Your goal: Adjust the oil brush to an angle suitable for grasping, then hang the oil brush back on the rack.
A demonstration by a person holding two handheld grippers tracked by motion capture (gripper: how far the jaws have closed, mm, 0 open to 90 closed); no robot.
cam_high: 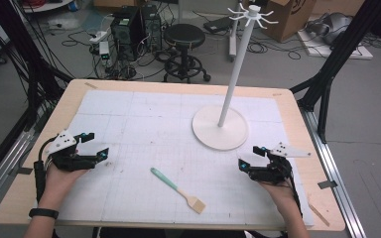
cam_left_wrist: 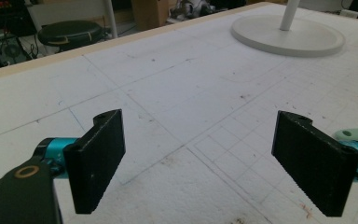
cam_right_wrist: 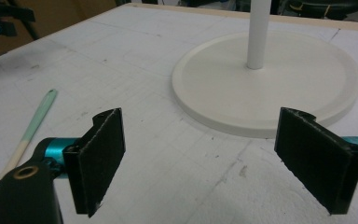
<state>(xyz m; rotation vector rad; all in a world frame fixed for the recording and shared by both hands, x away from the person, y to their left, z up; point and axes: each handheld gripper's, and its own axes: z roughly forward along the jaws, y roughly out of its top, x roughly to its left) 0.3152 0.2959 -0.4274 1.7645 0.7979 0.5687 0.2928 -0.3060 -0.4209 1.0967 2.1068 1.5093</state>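
Atop the pole [cam_high: 235,74], hooks [cam_high: 252,15]

Black left tongs [cam_high: 95,145] and right tongs [cam_high: 250,156], teal joints, grey three-cornered plates, trailing black cables (black wristband on left wrist)

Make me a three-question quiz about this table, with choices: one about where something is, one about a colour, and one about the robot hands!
1. Where does the brush lie?
A. between the two grippers
B. on the stand's base
C. on the floor

2. What colour is the brush's handle?
A. red
B. mint green
C. black

3. How are the right gripper fingers?
A. shut on the brush
B. open, with nothing between them
C. shut on the pole

Answers: 1 A, it rests on the white mat between the left gripper and the right one. 2 B, the handle end is green. 3 B, bare mat shows between them.
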